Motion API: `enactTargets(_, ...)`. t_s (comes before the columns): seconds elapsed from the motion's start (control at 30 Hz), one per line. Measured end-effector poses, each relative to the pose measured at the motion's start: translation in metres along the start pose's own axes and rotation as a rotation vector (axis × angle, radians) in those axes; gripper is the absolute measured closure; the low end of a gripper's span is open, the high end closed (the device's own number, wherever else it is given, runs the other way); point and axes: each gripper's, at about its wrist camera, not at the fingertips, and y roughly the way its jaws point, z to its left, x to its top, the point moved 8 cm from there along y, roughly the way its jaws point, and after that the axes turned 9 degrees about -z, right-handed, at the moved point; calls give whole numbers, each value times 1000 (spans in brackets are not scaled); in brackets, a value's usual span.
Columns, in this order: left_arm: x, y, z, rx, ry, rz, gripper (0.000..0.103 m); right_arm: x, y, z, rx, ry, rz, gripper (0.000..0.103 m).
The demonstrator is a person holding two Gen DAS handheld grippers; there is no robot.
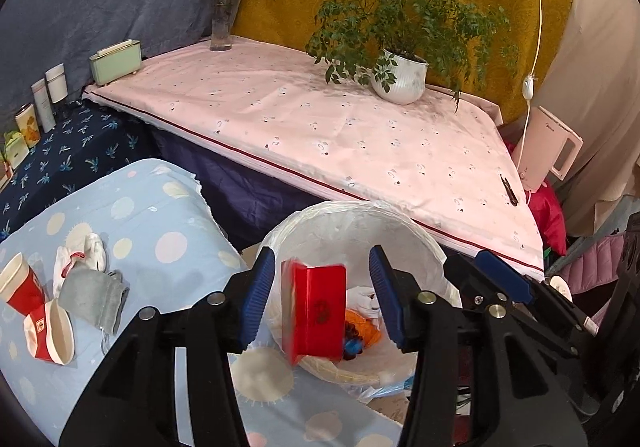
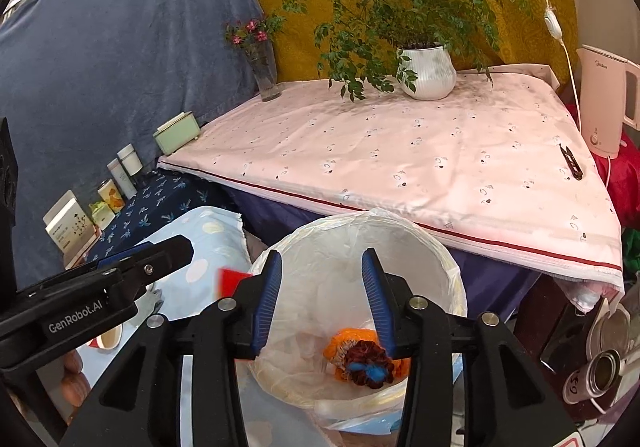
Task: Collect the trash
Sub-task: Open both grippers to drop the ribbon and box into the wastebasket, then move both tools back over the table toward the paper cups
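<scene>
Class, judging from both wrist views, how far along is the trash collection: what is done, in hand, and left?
Done: an orange item lies in the lined bin. In hand: a red box sits blurred between the open left gripper fingers, above the bin. Left: two red paper cups on the dotted cloth.

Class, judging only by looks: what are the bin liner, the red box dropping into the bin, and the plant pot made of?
Bin liner: thin translucent plastic film, crinkled and glossy.
Red box: probably glossy printed cardboard, with sharp folded edges; blurred.
Plant pot: likely glazed white ceramic, ribbed and smooth.
</scene>
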Motion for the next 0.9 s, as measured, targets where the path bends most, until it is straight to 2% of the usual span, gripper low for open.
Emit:
enactTargets(0.2, 0, -5, 12, 14, -19, -5, 56, 1, -3, 9, 10, -12, -5, 55)
enactTargets(0.57, -8, -26, 49, 75, -63, -22, 55, 0, -11, 41, 41, -60, -7, 55)
enactTargets(0.83, -17, -50, 93, 150, -122, -38, 47, -4, -15, 78, 86, -106, -3, 55)
enactTargets(0.9, -19, -57, 106, 178, -137, -45, 39, -6, -16, 88, 98, -117, 0, 55)
